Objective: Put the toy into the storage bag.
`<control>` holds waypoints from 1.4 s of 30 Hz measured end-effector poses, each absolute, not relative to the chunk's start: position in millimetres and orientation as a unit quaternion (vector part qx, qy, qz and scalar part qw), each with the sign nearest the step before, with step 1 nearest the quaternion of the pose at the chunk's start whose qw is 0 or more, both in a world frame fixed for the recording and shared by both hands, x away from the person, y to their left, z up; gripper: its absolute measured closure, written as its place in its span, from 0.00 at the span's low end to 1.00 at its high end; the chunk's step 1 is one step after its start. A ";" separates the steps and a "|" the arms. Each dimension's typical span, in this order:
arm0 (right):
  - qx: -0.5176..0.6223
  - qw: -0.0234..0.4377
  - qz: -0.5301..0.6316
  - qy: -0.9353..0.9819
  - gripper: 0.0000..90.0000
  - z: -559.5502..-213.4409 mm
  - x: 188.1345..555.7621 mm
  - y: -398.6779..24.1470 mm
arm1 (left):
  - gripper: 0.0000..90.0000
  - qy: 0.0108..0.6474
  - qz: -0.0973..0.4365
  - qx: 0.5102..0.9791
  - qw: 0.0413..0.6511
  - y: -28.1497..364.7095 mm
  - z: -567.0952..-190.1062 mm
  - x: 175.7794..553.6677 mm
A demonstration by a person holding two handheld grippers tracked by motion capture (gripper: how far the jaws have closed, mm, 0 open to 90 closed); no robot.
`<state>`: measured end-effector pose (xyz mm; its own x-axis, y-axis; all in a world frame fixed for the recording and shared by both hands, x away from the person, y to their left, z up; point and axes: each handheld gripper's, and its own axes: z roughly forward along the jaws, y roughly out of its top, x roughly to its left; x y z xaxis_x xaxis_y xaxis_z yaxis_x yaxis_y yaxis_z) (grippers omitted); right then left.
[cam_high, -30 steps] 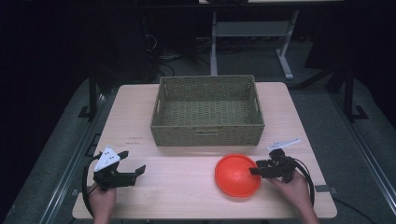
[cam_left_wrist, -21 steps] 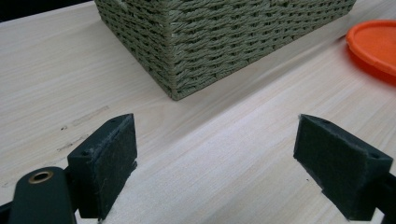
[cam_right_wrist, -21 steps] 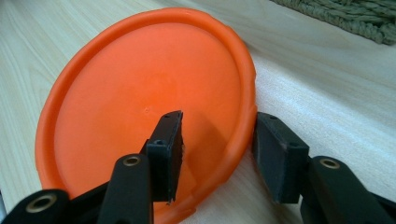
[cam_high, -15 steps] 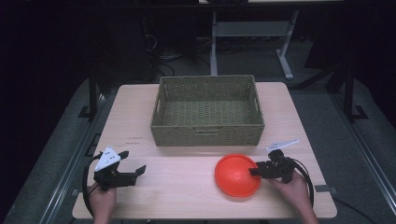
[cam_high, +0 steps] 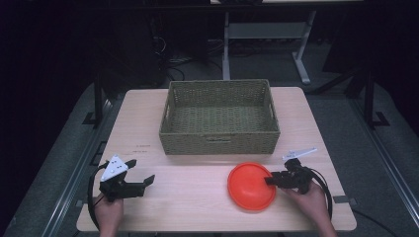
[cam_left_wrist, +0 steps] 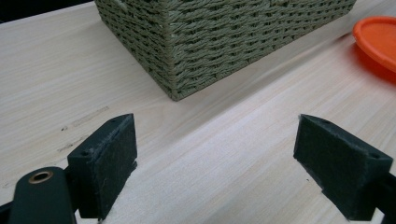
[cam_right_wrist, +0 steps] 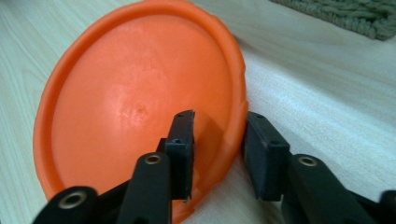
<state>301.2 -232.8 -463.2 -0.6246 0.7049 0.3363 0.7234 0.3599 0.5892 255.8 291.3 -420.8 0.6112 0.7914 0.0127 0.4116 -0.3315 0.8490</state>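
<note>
An orange plate (cam_high: 251, 186) lies on the wooden table (cam_high: 197, 207), in front of the basket's right end. My right gripper (cam_high: 270, 180) reaches it from the right and straddles its rim. In the right gripper view one pad (cam_right_wrist: 183, 140) is inside the plate (cam_right_wrist: 135, 102) with a gap to the rim, and the other (cam_right_wrist: 261, 149) is against the outside. These jaws (cam_right_wrist: 219, 122) have just been closing around the rim. My left gripper (cam_high: 143, 182) rests at the front left, open (cam_left_wrist: 215, 140), with nothing between its pads.
A woven green basket (cam_high: 220, 118) stands empty at the middle back of the table, its corner (cam_left_wrist: 224, 42) close ahead of the left gripper. The plate's edge (cam_left_wrist: 378, 39) shows at the far right of that view. Bare wood lies between the two hands.
Both hands and the plate keep their places. Any narrowing of the right jaws is too small to make out from above.
</note>
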 end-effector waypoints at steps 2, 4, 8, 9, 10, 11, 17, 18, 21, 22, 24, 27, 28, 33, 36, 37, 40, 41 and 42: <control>-0.433 0.010 -0.365 -0.824 0.73 -462.7 300.6 -232.5 | 0.14 0.383 0.220 0.786 0.433 291.7 -420.9 255.9; -0.433 0.008 -0.365 -0.824 0.74 -462.5 300.2 -232.6 | 0.14 0.384 0.221 0.785 0.433 292.1 -420.7 255.9; -0.430 0.001 -0.382 -0.818 0.80 -457.7 297.2 -234.4 | 0.14 0.383 0.220 0.786 0.433 291.5 -420.8 255.7; -0.427 -0.003 -0.387 -0.817 0.81 -456.9 296.4 -234.7 | 0.14 0.382 0.220 0.786 0.432 291.4 -420.7 255.6; -0.427 -0.003 -0.387 -0.817 0.81 -456.9 296.4 -234.7 | 0.14 0.382 0.220 0.786 0.433 291.2 -420.8 255.7; -0.427 -0.008 -0.387 -0.817 0.82 -454.9 294.7 -234.7 | 0.14 0.382 0.220 0.786 0.433 291.2 -420.8 256.0; -0.418 -0.015 -0.429 -0.801 0.89 -446.6 287.5 -236.7 | 0.14 0.383 0.221 0.786 0.432 291.5 -420.9 256.2; -0.414 -0.019 -0.432 -0.801 0.89 -445.3 286.4 -236.2 | 0.14 0.383 0.220 0.787 0.432 291.3 -421.1 256.4; -0.413 -0.020 -0.433 -0.801 0.89 -443.7 285.1 -235.2 | 0.14 0.380 0.221 0.787 0.432 290.3 -421.3 256.3; -0.412 -0.016 -0.438 -0.799 0.90 -443.2 284.7 -235.9 | 0.14 0.382 0.221 0.787 0.432 290.5 -421.2 256.2; -0.413 -0.014 -0.440 -0.798 0.90 -442.4 284.4 -236.2 | 0.14 0.382 0.221 0.788 0.430 291.0 -421.3 256.4; -0.411 -0.015 -0.442 -0.797 0.91 -439.4 283.4 -234.8 | 0.14 0.386 0.220 0.785 0.431 291.6 -421.5 256.6; -0.410 -0.019 -0.435 -0.802 0.91 -436.0 283.9 -231.5 | 0.14 0.386 0.221 0.786 0.430 291.6 -421.5 256.6; -0.401 -0.018 -0.429 -0.809 0.91 -421.7 283.3 -224.0 | 0.14 0.385 0.221 0.786 0.431 291.6 -421.4 256.2; -0.393 -0.018 -0.425 -0.815 0.91 -414.8 282.0 -220.5 | 0.14 0.387 0.222 0.785 0.431 292.4 -421.4 256.4; -0.385 -0.015 -0.426 -0.819 0.91 -406.6 280.2 -217.5 | 0.14 0.388 0.222 0.784 0.432 292.5 -421.4 256.2; -0.373 -0.018 -0.425 -0.824 0.91 -393.1 278.2 -213.8 | 0.14 0.387 0.224 0.782 0.433 292.6 -420.9 254.8; -0.368 -0.021 -0.425 -0.827 0.91 -388.9 277.9 -212.5 | 0.14 0.387 0.224 0.782 0.433 292.6 -420.9 254.8; -0.365 -0.023 -0.424 -0.829 0.91 -384.7 278.0 -210.9 | 0.14 0.387 0.224 0.783 0.433 292.7 -420.6 254.4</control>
<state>278.0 -210.9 -384.7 -0.7326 0.6239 0.2719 0.5855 0.3741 0.7192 254.4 292.7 -420.6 0.5997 0.8001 0.0145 0.4130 -0.3250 0.8508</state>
